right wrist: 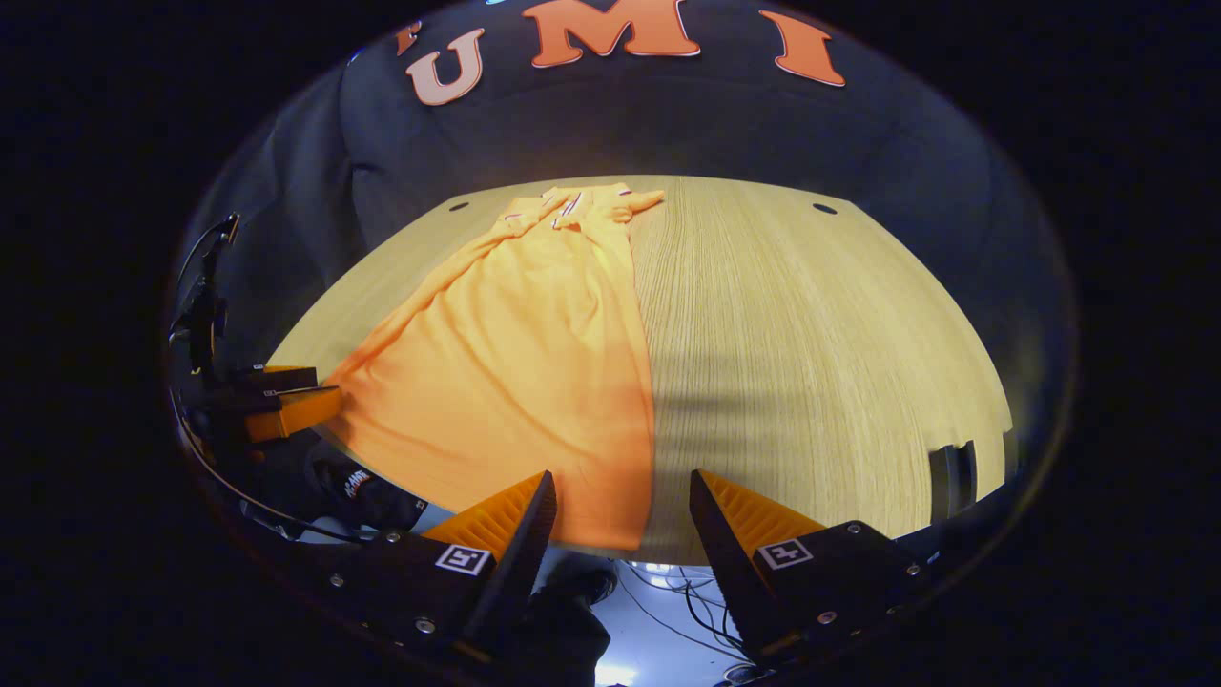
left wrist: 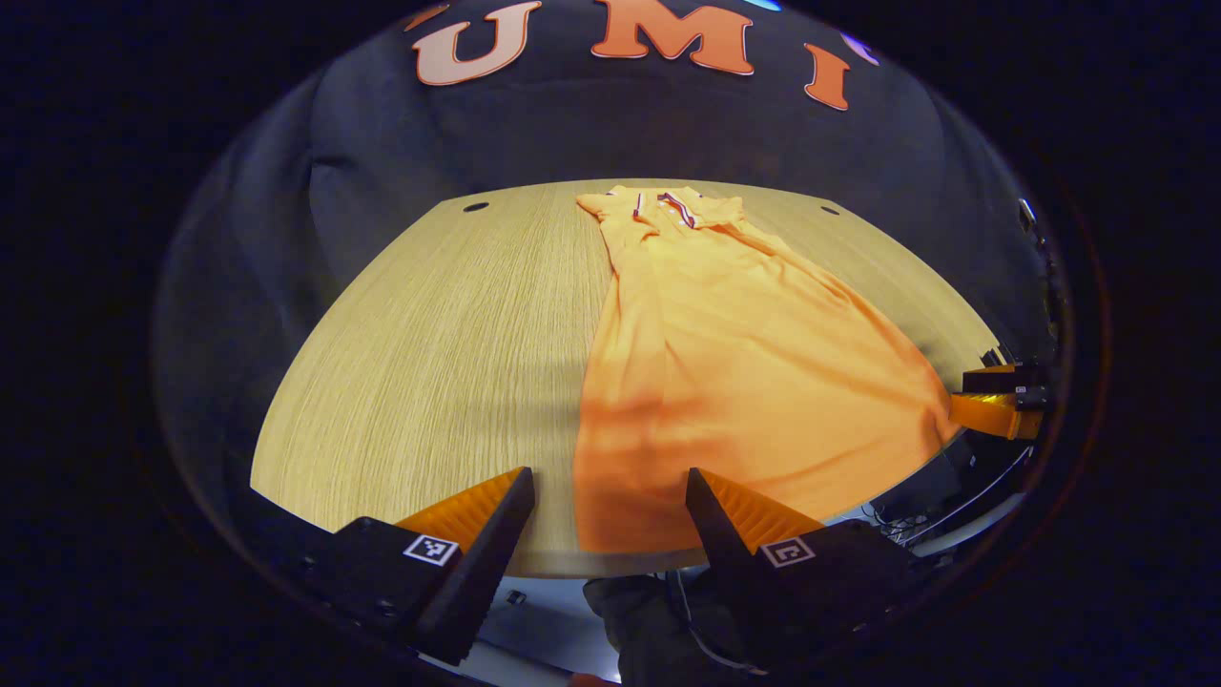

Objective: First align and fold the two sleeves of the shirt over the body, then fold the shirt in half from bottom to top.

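Note:
An orange polo shirt [left wrist: 734, 353] lies flat and lengthwise on the wooden table [left wrist: 429, 353], collar at the far end, hem at the near edge. Both sleeves lie folded in over the body, so the shirt is a long narrow shape. My left gripper [left wrist: 610, 491] hovers open at the near edge, over the hem's left corner. The same shirt [right wrist: 515, 363] shows in the right gripper view, where my right gripper [right wrist: 620, 496] stands open over the hem's right corner. Each gripper also shows far off in the other's view, the right gripper [left wrist: 997, 401] and the left gripper [right wrist: 277, 401].
Bare table surface [right wrist: 820, 363] stretches to both sides of the shirt. Small dark holes [left wrist: 475, 206] mark the table's far corners. The booth's black cloth wall [left wrist: 630, 124] stands behind. Cables lie on the floor [right wrist: 668, 601] below the near edge.

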`<action>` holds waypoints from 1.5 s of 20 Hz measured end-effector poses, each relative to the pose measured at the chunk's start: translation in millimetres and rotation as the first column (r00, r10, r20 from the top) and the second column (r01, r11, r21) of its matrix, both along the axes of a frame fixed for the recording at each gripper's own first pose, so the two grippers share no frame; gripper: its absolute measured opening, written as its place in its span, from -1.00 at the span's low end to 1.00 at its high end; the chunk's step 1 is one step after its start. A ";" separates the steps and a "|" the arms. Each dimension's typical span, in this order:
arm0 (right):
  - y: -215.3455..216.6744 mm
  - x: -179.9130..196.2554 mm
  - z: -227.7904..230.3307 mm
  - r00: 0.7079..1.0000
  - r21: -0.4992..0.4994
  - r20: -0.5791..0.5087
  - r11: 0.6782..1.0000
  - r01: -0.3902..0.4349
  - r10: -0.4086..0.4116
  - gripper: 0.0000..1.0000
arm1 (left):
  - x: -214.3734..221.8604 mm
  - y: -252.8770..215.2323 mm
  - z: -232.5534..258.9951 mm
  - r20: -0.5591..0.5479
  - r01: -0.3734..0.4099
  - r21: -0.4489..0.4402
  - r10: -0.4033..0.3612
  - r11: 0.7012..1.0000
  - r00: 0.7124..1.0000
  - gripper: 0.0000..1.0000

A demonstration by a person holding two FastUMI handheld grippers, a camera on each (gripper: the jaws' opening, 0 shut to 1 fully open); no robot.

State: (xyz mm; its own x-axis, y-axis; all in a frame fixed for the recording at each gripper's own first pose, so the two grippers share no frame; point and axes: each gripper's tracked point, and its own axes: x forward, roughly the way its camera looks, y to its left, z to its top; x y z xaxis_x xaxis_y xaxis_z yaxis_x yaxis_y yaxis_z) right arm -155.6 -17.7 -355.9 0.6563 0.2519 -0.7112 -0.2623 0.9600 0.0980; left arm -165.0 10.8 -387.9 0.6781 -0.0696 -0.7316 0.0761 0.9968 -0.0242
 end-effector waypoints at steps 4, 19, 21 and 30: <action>1.5 3.8 -7.8 1.000 -0.011 -0.004 1.000 -0.001 0.000 0.73 | 1.4 -3.6 2.0 0.092 0.034 -0.014 -0.033 0.999 0.995 0.97; 34.0 14.9 -7.8 0.997 0.050 0.015 0.996 0.078 -0.079 -0.59 | 39.9 -37.5 -2.5 0.106 -0.014 -0.080 0.022 0.997 0.994 -0.57; 36.4 19.3 -17.2 0.994 0.092 -0.049 0.990 0.104 -0.100 -0.60 | 41.3 -38.0 -1.0 0.075 0.005 -0.075 0.001 0.997 0.997 -0.87; 46.6 40.3 20.3 0.996 0.206 -0.037 0.974 0.091 -0.086 -0.98 | 51.0 -46.3 28.6 0.066 -0.004 -0.162 0.015 0.987 0.998 -0.96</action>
State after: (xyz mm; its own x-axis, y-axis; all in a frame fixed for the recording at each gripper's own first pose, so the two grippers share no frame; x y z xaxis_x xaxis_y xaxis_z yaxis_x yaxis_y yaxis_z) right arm -115.3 28.9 -335.5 0.6637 0.3376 -0.6675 -0.1718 0.9373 0.3032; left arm -114.0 -35.5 -359.2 0.7266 -0.1771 -0.6639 0.0740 0.9807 -0.1807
